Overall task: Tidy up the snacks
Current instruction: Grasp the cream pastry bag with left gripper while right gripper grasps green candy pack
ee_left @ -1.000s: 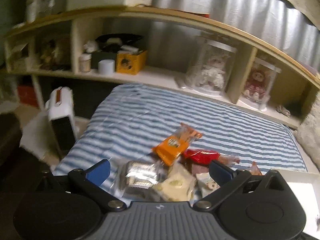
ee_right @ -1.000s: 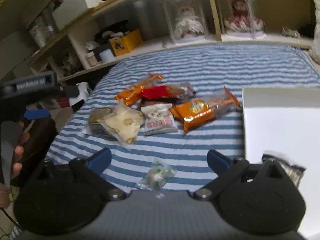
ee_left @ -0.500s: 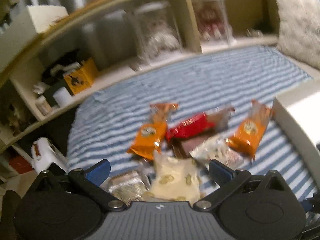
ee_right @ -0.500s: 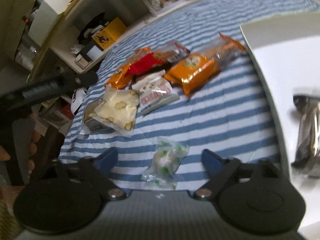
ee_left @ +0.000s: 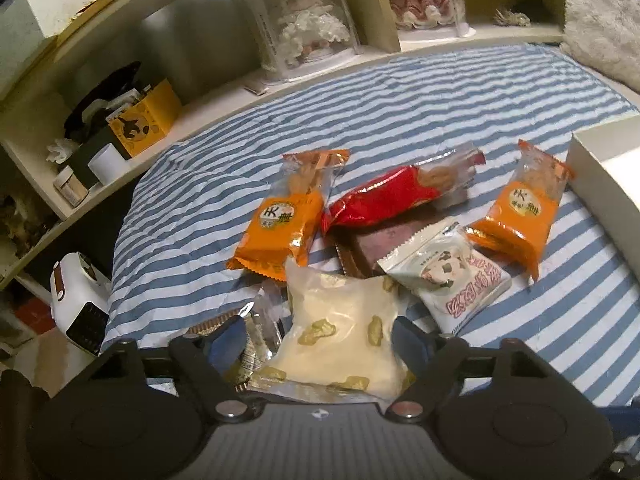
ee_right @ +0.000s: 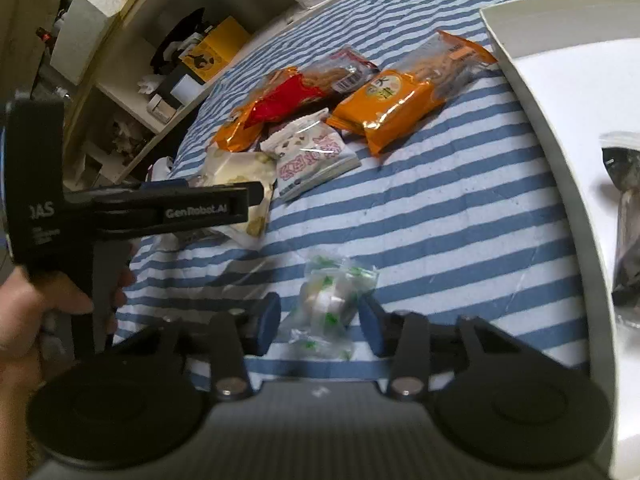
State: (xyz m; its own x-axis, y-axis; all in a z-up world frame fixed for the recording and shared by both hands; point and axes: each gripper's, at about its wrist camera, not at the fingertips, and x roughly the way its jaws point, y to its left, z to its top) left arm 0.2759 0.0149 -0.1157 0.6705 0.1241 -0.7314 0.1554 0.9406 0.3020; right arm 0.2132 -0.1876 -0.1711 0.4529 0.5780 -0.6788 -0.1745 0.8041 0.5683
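Note:
Snack packs lie on a blue-striped bed [ee_left: 440, 92]. My left gripper [ee_left: 320, 340] straddles a pale yellow pack [ee_left: 344, 336]; its jaws are close on both sides, and I cannot tell whether they press it. Beyond lie two orange packs [ee_left: 284, 224] [ee_left: 520, 212], a red pack [ee_left: 384, 200] and a white pack [ee_left: 452, 280]. My right gripper [ee_right: 320, 320] is open around a small clear green-and-white candy bag [ee_right: 332, 300], with gaps on both sides. A white box [ee_right: 560, 92] at the right holds a dark packet [ee_right: 628, 216].
Shelves behind the bed hold doll cases [ee_left: 308, 28], a yellow box [ee_left: 140, 124] and jars. A white appliance [ee_left: 76, 304] stands on the floor left of the bed. A fluffy pillow [ee_left: 600, 16] sits at the far right. The left gripper's handle [ee_right: 120, 212] crosses the right wrist view.
Both grippers moved forward and down and their jaws narrowed. The left one now brackets the pale yellow pack; the right one brackets the candy bag.

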